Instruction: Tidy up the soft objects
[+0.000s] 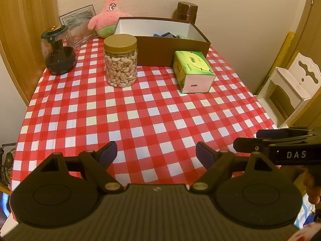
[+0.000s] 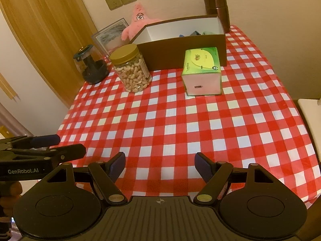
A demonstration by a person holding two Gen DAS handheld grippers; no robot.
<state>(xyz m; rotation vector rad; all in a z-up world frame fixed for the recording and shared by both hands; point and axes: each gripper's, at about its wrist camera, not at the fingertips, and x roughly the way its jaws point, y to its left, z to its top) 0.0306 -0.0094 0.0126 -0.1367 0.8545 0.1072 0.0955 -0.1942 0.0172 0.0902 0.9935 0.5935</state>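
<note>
A green pack of tissues (image 1: 192, 71) (image 2: 202, 71) lies on the red checked tablecloth (image 1: 140, 116) (image 2: 190, 120), just in front of an open brown box (image 1: 170, 46) (image 2: 180, 48) with a white inside. Blue and green soft items (image 1: 167, 35) (image 2: 195, 33) show at the box's bottom. A pink star plush (image 1: 105, 19) (image 2: 136, 23) leans against the wall behind the box's left end. My left gripper (image 1: 156, 153) hovers open over the near table edge, nothing between its fingers. My right gripper (image 2: 160, 165) is open too, beside it to the right, and empty.
A jar of cashews (image 1: 120, 61) (image 2: 132, 70) stands left of the box, with a dark glass chopper (image 1: 58, 52) (image 2: 91, 67) further left. A picture frame (image 1: 78, 23) and a brown canister (image 1: 187, 11) (image 2: 217, 10) stand at the wall. A white chair (image 1: 291, 92) is right of the table.
</note>
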